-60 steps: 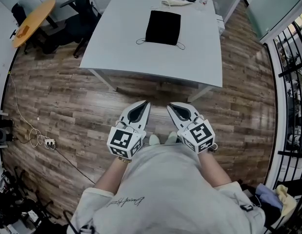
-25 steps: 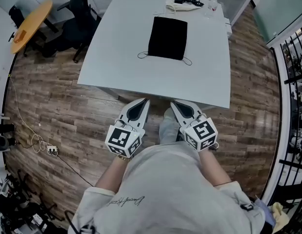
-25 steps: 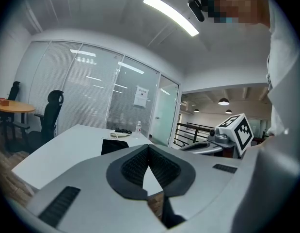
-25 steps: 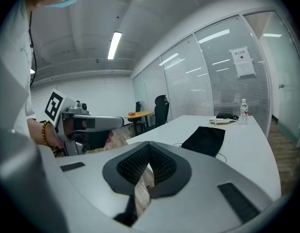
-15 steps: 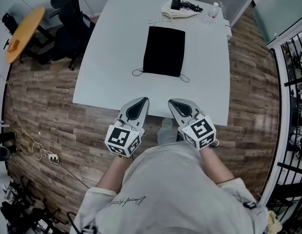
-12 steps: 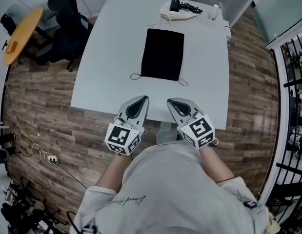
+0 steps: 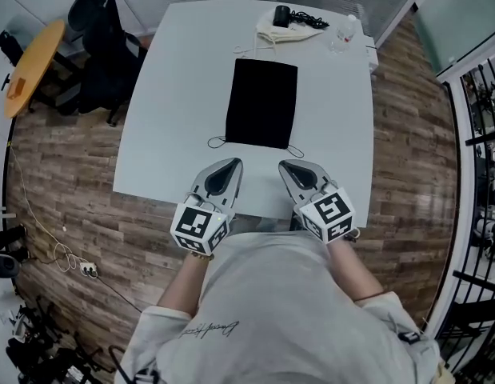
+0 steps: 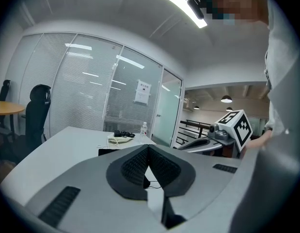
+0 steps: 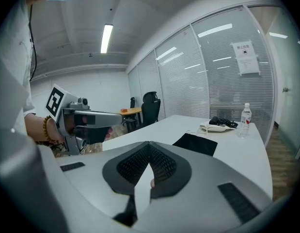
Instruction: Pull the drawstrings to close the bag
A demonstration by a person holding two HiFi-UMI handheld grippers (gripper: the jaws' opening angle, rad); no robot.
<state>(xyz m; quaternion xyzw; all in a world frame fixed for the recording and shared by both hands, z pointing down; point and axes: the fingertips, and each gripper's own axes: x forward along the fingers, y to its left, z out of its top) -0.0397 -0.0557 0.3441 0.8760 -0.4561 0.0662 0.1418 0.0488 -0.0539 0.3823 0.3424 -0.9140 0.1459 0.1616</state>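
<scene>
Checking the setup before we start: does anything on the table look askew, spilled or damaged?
Nothing stands out. The black bag lies flat on the table, drawstrings looping loose at its near corners; the bottle stands upright near the far edge.

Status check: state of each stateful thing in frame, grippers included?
left gripper: fingers shut, nothing between them.
right gripper: fingers shut, nothing between them.
black drawstring bag: lying flat on the table, not held.
drawstrings: slack, not pulled.
water bottle: upright.
</scene>
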